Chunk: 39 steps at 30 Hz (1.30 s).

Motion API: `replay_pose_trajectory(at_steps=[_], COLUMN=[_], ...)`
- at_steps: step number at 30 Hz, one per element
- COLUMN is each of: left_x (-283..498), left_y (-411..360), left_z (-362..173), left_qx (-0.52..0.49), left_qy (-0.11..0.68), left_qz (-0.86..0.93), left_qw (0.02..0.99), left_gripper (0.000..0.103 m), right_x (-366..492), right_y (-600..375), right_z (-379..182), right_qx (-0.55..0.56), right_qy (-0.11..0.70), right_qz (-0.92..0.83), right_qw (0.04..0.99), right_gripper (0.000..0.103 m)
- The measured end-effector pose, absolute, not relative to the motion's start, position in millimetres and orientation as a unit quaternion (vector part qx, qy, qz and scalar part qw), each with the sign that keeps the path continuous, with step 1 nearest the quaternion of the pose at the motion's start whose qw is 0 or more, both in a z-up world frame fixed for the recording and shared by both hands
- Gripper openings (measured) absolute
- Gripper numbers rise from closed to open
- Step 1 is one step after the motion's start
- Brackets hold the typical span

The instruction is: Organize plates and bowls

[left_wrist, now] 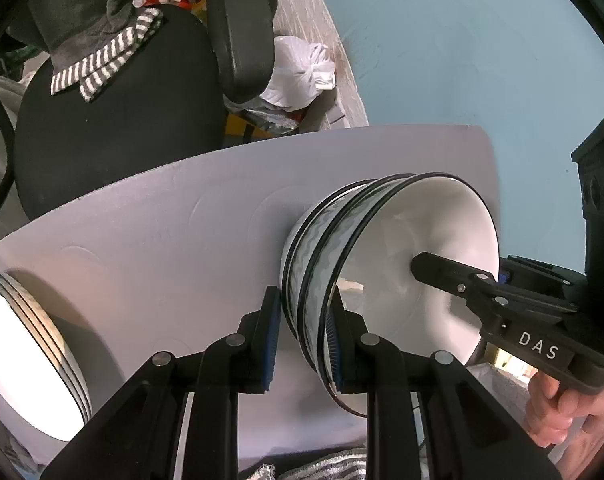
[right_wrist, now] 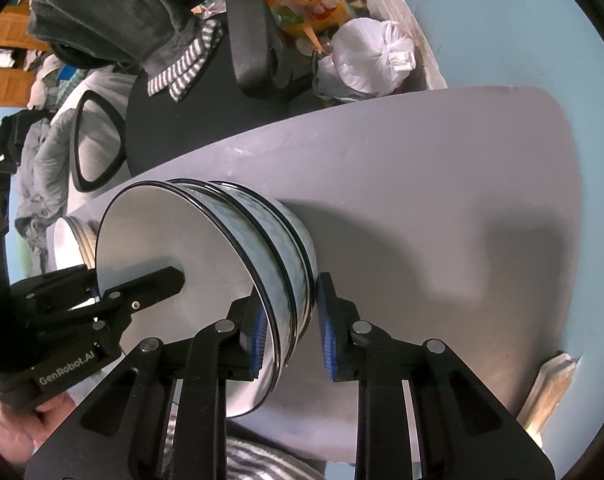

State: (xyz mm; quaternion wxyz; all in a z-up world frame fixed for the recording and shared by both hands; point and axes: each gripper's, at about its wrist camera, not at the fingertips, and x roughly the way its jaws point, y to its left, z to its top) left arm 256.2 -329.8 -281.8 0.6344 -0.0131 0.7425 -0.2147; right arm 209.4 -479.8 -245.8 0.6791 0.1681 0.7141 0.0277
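A stack of three nested white bowls (left_wrist: 422, 220) with grey wavy bands and black rims stands on the white table (left_wrist: 161, 220). My left gripper (left_wrist: 304, 340) is shut on the stack's near rim, one blue pad inside and one outside. From the opposite side, my right gripper (right_wrist: 291, 336) clamps the same stack (right_wrist: 173, 232), its pads pressing the wall from both sides. One of its fingers (left_wrist: 442, 276) shows inside the top bowl in the left wrist view. A second pile of white plates or bowls (left_wrist: 17, 340) sits at the table's left end (right_wrist: 67, 244).
A black office chair (left_wrist: 121, 120) draped with a striped cloth (left_wrist: 101, 64) stands just beyond the table's far edge. A white plastic bag (left_wrist: 302, 72) and clutter lie on the floor behind. Bare tabletop (right_wrist: 422, 200) stretches right of the bowls. A hand (left_wrist: 554, 412) holds the right gripper.
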Motion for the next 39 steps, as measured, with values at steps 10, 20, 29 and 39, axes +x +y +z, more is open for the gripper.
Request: replay_pose_trajectory(at_steps=[10,20,29,39], left_x=[252.1,240.4,226.9,216.3], left_y=[-315.0,-288.0,-254.5,-207.8], left_z=[-285.0,-284.3,-276.8,-257.2], left_qx=[-0.030,-0.034,-0.039,-0.052], left_qy=[0.754,0.757,0.756,0.743], left_qz=[-0.206,-0.193,-0.185,-0.178], left_qw=[0.623,0.623,0.627,0.643], left_gripper=[0.021,0.021,0.021,0.021], right_x=[205.8,198.2,190.7,190.3], right_y=[-475.6,-448.2,-414.2,-373.1], right_z=[-246.8,-250.7,-250.4,-239.3], right_qx=[0.181,0.170,0.161,0.145], right_qy=[0.722,0.730,0.735,0.733], right_qz=[0.019,0.025,0.033,0.045], right_qw=[0.667,0.661,0.658,0.663], right_gripper=[0.017,0.017,0.017,0.017])
